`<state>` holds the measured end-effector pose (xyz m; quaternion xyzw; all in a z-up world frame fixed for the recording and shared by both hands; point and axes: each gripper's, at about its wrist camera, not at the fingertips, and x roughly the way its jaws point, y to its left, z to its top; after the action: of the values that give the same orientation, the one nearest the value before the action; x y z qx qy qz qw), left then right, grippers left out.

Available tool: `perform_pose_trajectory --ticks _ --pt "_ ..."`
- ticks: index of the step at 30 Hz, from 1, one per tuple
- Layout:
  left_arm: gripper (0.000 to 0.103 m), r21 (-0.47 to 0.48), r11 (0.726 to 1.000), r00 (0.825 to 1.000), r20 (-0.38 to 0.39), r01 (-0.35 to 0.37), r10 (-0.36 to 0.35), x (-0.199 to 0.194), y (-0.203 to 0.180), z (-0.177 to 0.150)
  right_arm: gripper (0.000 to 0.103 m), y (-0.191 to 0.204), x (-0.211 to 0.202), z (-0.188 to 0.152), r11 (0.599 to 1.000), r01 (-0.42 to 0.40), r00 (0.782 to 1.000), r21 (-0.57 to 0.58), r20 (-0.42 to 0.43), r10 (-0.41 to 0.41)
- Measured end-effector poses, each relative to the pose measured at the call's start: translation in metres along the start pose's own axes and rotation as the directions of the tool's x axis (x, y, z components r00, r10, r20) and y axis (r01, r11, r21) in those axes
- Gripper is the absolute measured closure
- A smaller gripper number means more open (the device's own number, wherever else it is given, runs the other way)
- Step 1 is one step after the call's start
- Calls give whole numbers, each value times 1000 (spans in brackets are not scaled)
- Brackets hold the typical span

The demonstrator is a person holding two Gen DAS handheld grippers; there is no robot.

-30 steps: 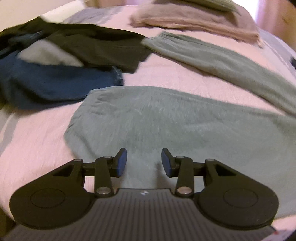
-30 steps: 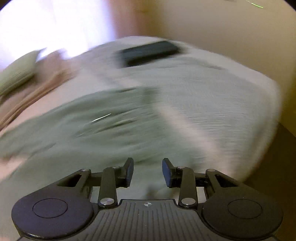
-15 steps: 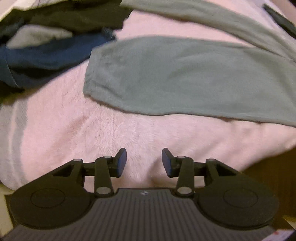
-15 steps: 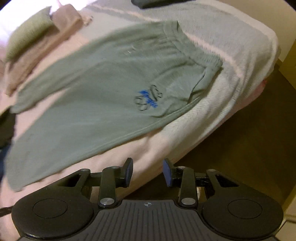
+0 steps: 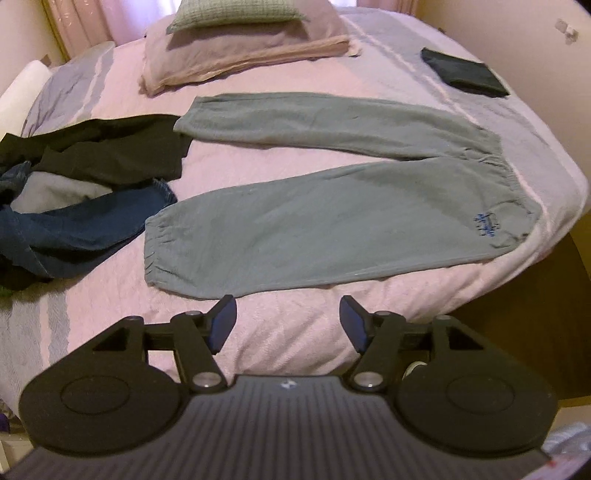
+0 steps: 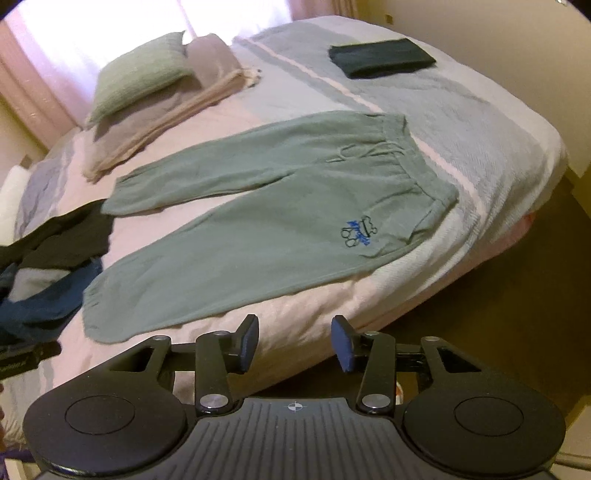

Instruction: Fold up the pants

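Grey-green sweatpants [image 5: 332, 221] [image 6: 258, 229] lie flat on the pink bed, legs spread apart in a V with the cuffs to the left and the waistband to the right. A blue and black logo [image 6: 358, 232] marks the near hip. My left gripper [image 5: 288, 321] is open above the bed's front edge, just short of the near leg. Open too, my right gripper [image 6: 293, 343] hangs over the front edge of the bed, back from the pants. Neither holds anything.
A heap of dark and blue clothes [image 5: 74, 199] lies left of the cuffs. A folded dark garment [image 5: 465, 74] [image 6: 380, 57] sits at the far right corner. Pillows [image 5: 240, 33] [image 6: 147, 77] and a folded blanket lie at the head. Dark floor [image 6: 498, 295] lies right of the bed.
Both grippers have pulled back and up from the pants, so the whole garment and bed now show. Their jaws stay open and empty.
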<state>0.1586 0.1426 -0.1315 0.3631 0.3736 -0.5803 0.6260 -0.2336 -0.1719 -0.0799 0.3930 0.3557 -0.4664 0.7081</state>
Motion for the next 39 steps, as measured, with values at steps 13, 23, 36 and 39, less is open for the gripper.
perform_pose_trajectory --ticks 13,23,36,39 --pt "43 13 1000 994 108 -6 5 -59 -20 12 61 24 -13 8 993 -52 998 -111 12 54" --pt "43 41 999 994 111 6 -11 -67 -30 12 61 15 -13 12 994 -54 998 -97 7 55" --pt "38 26 1000 995 97 -10 8 -63 -21 1 61 18 -11 9 994 -47 999 -103 -6 46" --pt "38 16 1000 996 88 -14 13 -61 -15 -3 61 20 -8 6 994 -49 999 -102 -12 48"
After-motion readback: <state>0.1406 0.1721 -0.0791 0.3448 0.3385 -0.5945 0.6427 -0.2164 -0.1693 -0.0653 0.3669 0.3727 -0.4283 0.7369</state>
